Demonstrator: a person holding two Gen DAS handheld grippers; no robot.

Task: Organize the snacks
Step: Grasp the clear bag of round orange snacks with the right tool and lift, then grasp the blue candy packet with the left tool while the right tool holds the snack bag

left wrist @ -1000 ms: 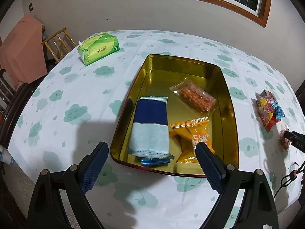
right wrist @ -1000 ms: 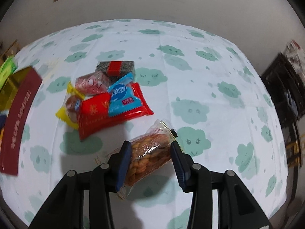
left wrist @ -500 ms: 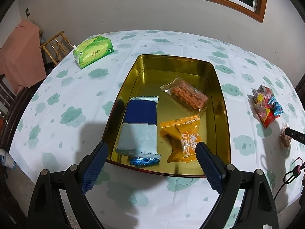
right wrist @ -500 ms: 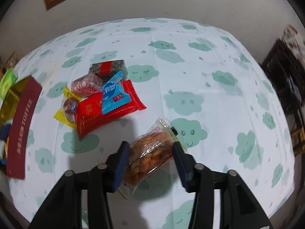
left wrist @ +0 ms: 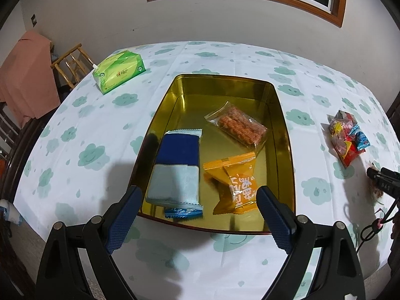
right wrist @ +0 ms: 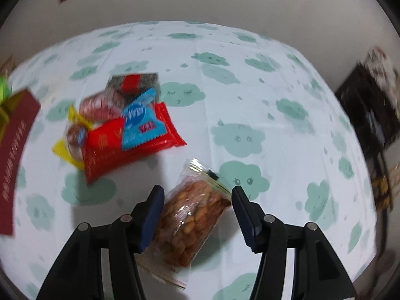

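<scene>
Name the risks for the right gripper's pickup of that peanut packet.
The right gripper straddles the peanut packet with a visible gap at its right finger, so closing may skew or squeeze the crinkly bag out. The snack pile lies close by on the left; a sideways sweep toward the gold tin might scatter it.

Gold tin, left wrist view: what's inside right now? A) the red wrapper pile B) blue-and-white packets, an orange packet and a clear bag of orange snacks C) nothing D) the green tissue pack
B: the gold tin holds the blue-and-white packets, orange packet and clear bag of orange snacks.
</scene>
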